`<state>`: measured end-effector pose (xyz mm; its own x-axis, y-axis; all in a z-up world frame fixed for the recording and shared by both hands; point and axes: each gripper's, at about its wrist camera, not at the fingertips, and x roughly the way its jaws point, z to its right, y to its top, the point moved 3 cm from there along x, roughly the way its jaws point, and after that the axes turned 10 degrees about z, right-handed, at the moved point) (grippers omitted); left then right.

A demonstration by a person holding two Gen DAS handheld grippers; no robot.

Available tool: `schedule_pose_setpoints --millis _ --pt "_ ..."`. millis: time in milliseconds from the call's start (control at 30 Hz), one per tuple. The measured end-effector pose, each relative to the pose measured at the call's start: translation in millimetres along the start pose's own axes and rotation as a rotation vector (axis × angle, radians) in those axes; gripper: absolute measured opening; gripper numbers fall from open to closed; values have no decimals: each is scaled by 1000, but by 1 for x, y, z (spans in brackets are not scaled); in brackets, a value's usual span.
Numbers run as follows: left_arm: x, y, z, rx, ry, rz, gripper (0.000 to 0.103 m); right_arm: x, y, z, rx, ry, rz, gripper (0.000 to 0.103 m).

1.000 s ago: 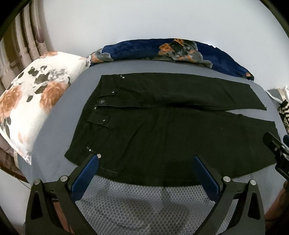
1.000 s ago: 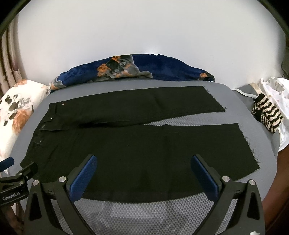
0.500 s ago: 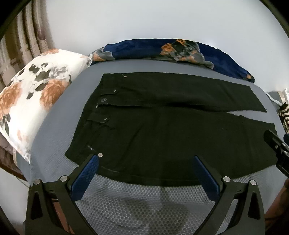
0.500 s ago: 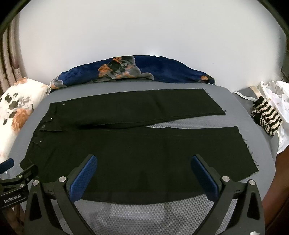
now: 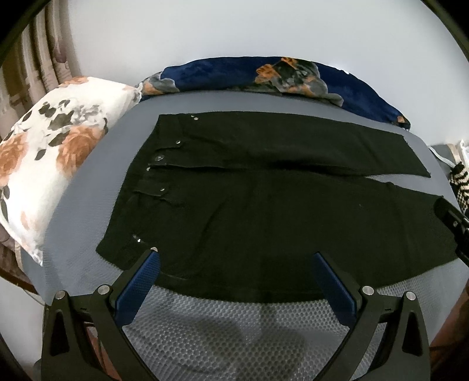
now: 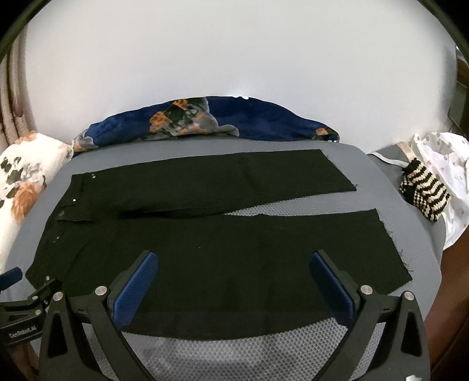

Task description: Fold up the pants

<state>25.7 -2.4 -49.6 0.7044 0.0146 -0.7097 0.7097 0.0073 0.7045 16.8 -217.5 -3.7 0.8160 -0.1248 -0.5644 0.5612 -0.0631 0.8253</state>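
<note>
**Black pants flat on the bed, both claws wide and empty**

Left wrist view: the left claw [image 5: 236, 281] is spread wide, its blue pads [image 5: 137, 285] far apart, with nothing between them. It hovers at the near edge of the pants [image 5: 263, 211], which lie flat on the grey mesh bed [image 5: 222, 331]. The waistband with its metal snaps sits to the left, and the two legs run to the right, parting slightly toward the cuffs. A floral pillow [image 5: 49, 158] lies left of the bed, touching its edge. A navy blanket [image 5: 263, 74] is bunched along the far side against the white wall [image 5: 234, 26]. Part of the right claw [image 5: 453, 222] shows at the right edge, over the near leg's cuff.

Right wrist view: the right claw [image 6: 233, 281] is likewise fully open and holds nothing, poised over the near leg of the pants [image 6: 219, 255]. The frayed cuffs end at the right. A striped knit item [image 6: 425, 193] lies past the bed's right edge, on white cloth [image 6: 448, 164]. The left claw [image 6: 26, 302] shows at lower left, near the waistband corner.
</note>
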Motion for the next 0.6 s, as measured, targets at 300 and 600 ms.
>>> schedule_pose_setpoints --millis 300,600 --pt "4 -2 1 12 -18 -5 102 -4 -1 7 25 -31 14 103" --pt "8 0 -2 -1 -21 0 102 2 0 2 19 -12 12 103"
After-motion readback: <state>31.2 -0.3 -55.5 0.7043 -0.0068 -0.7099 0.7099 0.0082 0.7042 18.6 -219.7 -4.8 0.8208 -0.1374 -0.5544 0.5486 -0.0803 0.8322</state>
